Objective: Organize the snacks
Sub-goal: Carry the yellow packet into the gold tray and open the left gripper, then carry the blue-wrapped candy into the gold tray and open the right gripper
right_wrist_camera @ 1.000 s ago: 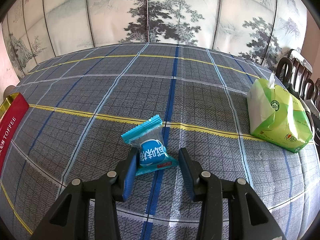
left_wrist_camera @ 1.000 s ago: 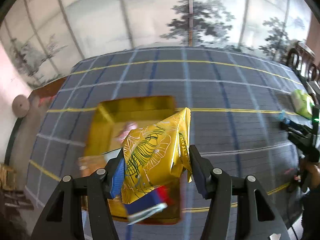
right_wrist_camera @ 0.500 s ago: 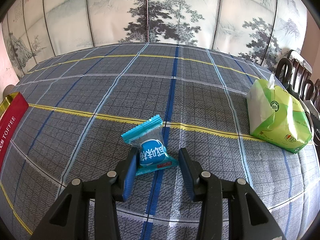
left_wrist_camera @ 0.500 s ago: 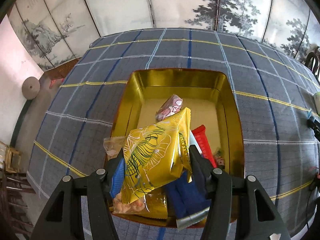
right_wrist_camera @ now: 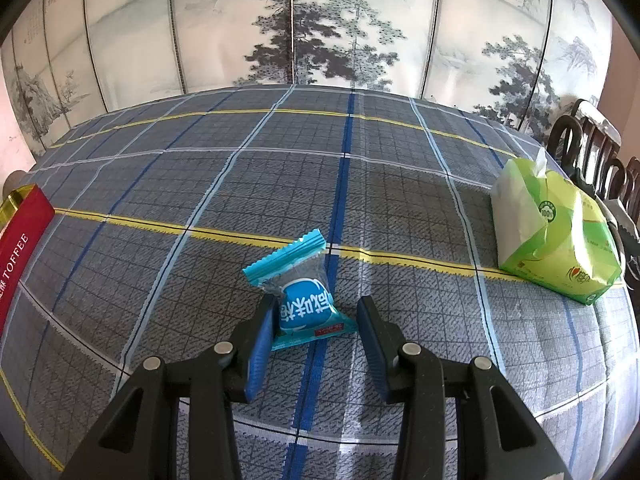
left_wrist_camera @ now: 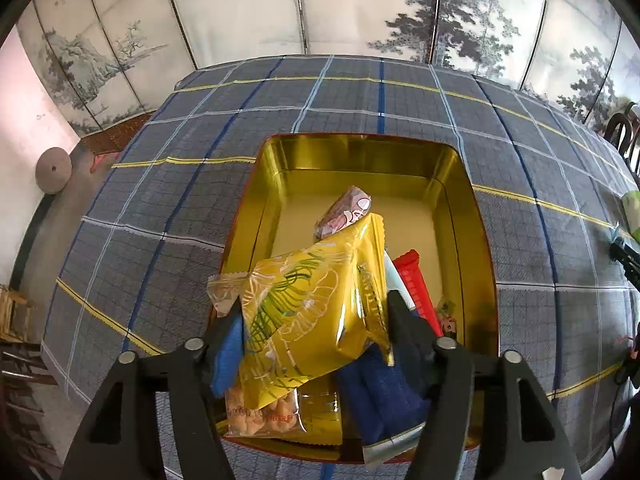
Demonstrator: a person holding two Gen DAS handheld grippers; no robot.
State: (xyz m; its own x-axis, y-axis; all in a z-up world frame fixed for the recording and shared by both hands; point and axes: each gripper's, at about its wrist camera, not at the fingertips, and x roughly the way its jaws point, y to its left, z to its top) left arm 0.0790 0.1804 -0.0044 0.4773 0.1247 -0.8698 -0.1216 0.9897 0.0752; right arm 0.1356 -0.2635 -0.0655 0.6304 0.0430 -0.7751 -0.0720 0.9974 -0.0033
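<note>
Snacks split btwn two spots: most lying in gold tin (left_wrist_camera: 468,216) on plaid tablecloth (left_wrist_camera: 168,184), one blue candy packet (right_wrist_camera: 304,300) lying out on cloth in right wrist view. Left gripper (left_wrist_camera: 314,316) clamped on yellow foil packet (left_wrist_camera: 316,312), held tilted above near end of tin, fingers (left_wrist_camera: 404,320) pressing both sides. Under and around it in tin: pink wrapped sweet (left_wrist_camera: 344,212) toward middle, red bar (left_wrist_camera: 416,284) on right side, dark blue pouch (left_wrist_camera: 380,392) at near right, clear bag of orange puffs (left_wrist_camera: 264,416) at near left, small clear wrapper (left_wrist_camera: 224,292) poking over left rim. Far half of tin bare gold. Right gripper (right_wrist_camera: 316,320) low over cloth, jaws apart, straddling blue candy packet w/ gap on right side; left pad just beside or touching packet, can't tell which. Packet's crimped edge pointing away from camera, white print on blue oval. Green tissue pack (right_wrist_camera: 552,232) well apart at right edge of table, white tissue sticking up. Red side of tin (right_wrist_camera: 20,248) w/ "TOFFEE" lettering at far left of right wrist view. Painted folding screen (right_wrist_camera: 320,28) w/ ink pines behind table; dark wooden chairs (right_wrist_camera: 592,148) at right.
</note>
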